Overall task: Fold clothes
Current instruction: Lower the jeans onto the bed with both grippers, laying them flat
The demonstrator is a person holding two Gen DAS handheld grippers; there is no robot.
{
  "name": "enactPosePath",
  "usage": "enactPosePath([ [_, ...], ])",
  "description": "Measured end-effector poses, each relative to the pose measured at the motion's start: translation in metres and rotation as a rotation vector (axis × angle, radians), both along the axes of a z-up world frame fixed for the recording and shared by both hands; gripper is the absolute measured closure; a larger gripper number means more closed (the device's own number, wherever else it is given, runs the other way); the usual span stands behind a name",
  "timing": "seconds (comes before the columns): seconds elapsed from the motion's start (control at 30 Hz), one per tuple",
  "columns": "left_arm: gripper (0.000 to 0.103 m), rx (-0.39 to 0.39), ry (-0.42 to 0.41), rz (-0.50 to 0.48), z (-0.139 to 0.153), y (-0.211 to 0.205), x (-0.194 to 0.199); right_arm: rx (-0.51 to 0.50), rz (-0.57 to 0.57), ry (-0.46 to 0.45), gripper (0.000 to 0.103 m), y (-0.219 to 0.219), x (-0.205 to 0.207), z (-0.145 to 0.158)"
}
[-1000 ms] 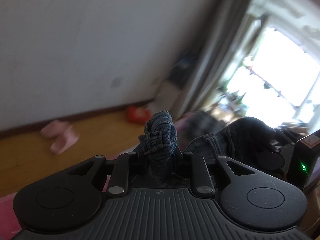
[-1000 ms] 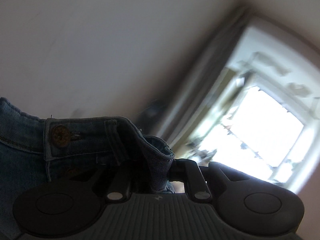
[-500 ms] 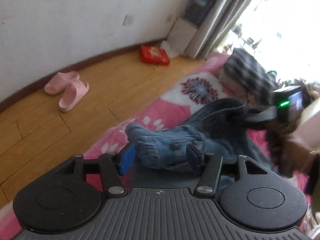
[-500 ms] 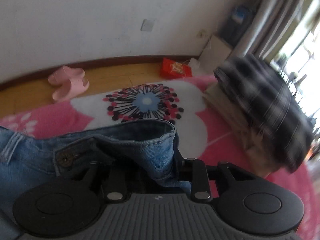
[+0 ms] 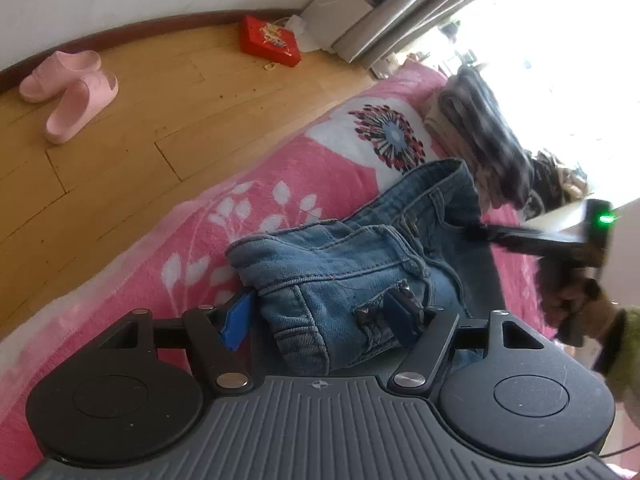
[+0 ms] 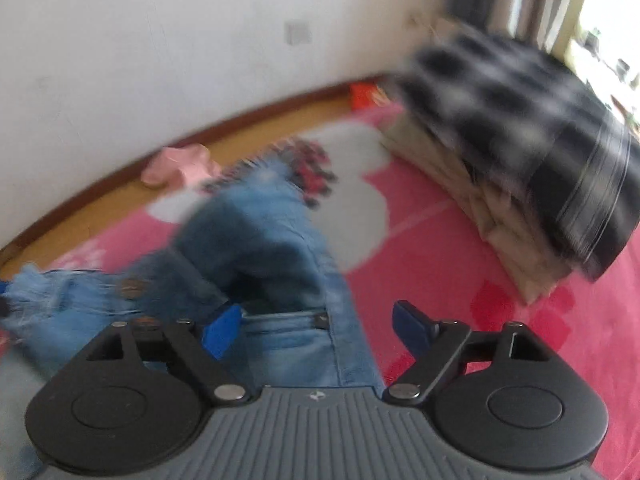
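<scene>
Blue denim is seen bunched on a pink floral blanket (image 5: pixel 192 216): the jeans (image 5: pixel 352 256) lie crumpled near the blanket's edge, beside the white patch with a dark flower print. In the left wrist view, the left gripper (image 5: pixel 320 320) is held with its jaws spread wide, a fold of the waistband lying between the blue pads (image 5: pixel 238 320) without being pinched. The right gripper (image 6: pixel 316 328) is likewise spread apart in its own view, with the denim lying under and between its fingers; no grip on the cloth is shown, though the picture is blurred. The same right gripper (image 5: pixel 532 240) is glimpsed from the left wrist camera, beyond the far end of the jeans, with a green light lit on its body. A stack of folded clothes (image 6: pixel 512 160), topped by a dark checked piece, is set on the blanket to the right of the jeans. On the wooden floor (image 5: pixel 160 112), a pair of pink slippers (image 5: pixel 68 88) and a red box (image 5: pixel 270 40) are seen close to the wall.
</scene>
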State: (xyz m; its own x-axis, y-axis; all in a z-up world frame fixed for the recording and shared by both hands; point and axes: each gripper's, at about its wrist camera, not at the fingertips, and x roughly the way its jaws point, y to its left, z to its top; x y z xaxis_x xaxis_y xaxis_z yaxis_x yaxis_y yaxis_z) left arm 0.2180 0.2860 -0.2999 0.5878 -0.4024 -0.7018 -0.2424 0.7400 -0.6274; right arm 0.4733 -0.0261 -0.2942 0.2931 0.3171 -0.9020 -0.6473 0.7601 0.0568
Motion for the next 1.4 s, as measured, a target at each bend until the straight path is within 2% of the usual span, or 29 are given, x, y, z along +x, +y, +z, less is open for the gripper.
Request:
enactPosePath([
  [0.07, 0.035, 0.036, -0.017, -0.028, 0.004, -0.006, -0.006, 0.001, -0.047, 0.081, 0.038, 0.002, 0.007, -0.017],
  [0.1, 0.035, 0.047, -0.025, -0.035, 0.005, -0.01, -0.01, 0.007, -0.065, 0.088, 0.049, 0.003, 0.006, -0.021],
  [0.13, 0.035, 0.058, -0.032, -0.042, 0.006, -0.013, -0.014, 0.015, -0.074, 0.061, 0.073, 0.005, 0.001, -0.017],
  [0.23, 0.043, 0.075, -0.053, -0.014, 0.009, -0.017, -0.018, 0.039, -0.088, -0.058, 0.089, 0.011, -0.018, 0.008],
  [0.3, 0.057, 0.076, -0.064, 0.022, 0.014, -0.017, -0.018, 0.045, -0.072, -0.141, 0.091, 0.015, -0.028, 0.028],
  [0.33, 0.06, 0.07, -0.07, 0.045, 0.016, -0.017, -0.017, 0.049, -0.057, -0.173, 0.092, 0.019, -0.03, 0.038],
  [0.37, 0.073, 0.066, -0.083, 0.07, 0.02, -0.016, -0.017, 0.056, -0.04, -0.2, 0.092, 0.022, -0.031, 0.046],
  [0.47, 0.074, 0.042, -0.085, 0.104, 0.022, -0.012, -0.013, 0.06, 0.013, -0.28, 0.092, 0.038, -0.025, 0.058],
  [0.53, 0.071, 0.029, -0.059, 0.114, 0.017, -0.009, -0.007, 0.055, 0.012, -0.301, 0.092, 0.047, -0.014, 0.053],
  [0.63, 0.059, 0.008, 0.001, 0.122, 0.006, -0.005, 0.003, 0.021, -0.023, -0.266, 0.092, 0.06, 0.007, 0.021],
  [0.7, 0.042, -0.005, 0.013, 0.13, 0.001, -0.001, 0.007, -0.018, -0.043, -0.235, 0.092, 0.065, 0.018, -0.005],
  [0.77, 0.04, -0.039, 0.035, 0.125, -0.004, 0.003, 0.011, -0.042, -0.07, -0.206, 0.092, 0.067, 0.026, -0.026],
  [0.8, 0.04, -0.058, 0.044, 0.128, -0.006, 0.005, 0.012, -0.017, -0.109, -0.193, 0.092, 0.063, 0.029, -0.028],
  [0.93, 0.038, -0.076, 0.031, 0.117, -0.002, 0.007, 0.008, 0.137, -0.211, -0.192, 0.092, 0.042, 0.026, -0.011],
  [0.97, 0.037, -0.085, 0.03, 0.112, -0.003, 0.008, 0.007, 0.141, -0.217, -0.186, 0.092, 0.041, 0.026, -0.011],
  [1.07, 0.036, -0.137, 0.059, 0.114, -0.012, 0.01, 0.011, 0.072, -0.204, -0.153, 0.084, 0.045, 0.028, -0.022],
  [1.13, 0.035, -0.207, 0.059, 0.146, -0.019, 0.017, 0.016, 0.026, -0.194, -0.146, 0.078, 0.049, 0.028, -0.028],
  [1.2, 0.037, -0.279, 0.059, 0.194, -0.026, 0.024, 0.021, 0.023, -0.191, -0.141, 0.078, 0.051, 0.027, -0.029],
  [1.23, 0.038, -0.316, 0.065, 0.205, -0.029, 0.028, 0.023, 0.023, -0.189, -0.137, 0.078, 0.051, 0.026, -0.029],
  [1.27, 0.044, -0.333, 0.068, 0.227, -0.032, 0.03, 0.024, 0.018, -0.186, -0.133, 0.078, 0.05, 0.027, -0.03],
  [1.33, 0.06, -0.357, 0.068, 0.269, -0.036, 0.034, 0.027, 0.012, -0.178, -0.133, 0.082, 0.051, 0.029, -0.031],
  [1.4, 0.08, -0.336, 0.039, 0.285, -0.029, 0.033, 0.028, 0.01, -0.169, -0.15, 0.09, 0.052, 0.028, -0.027],
])
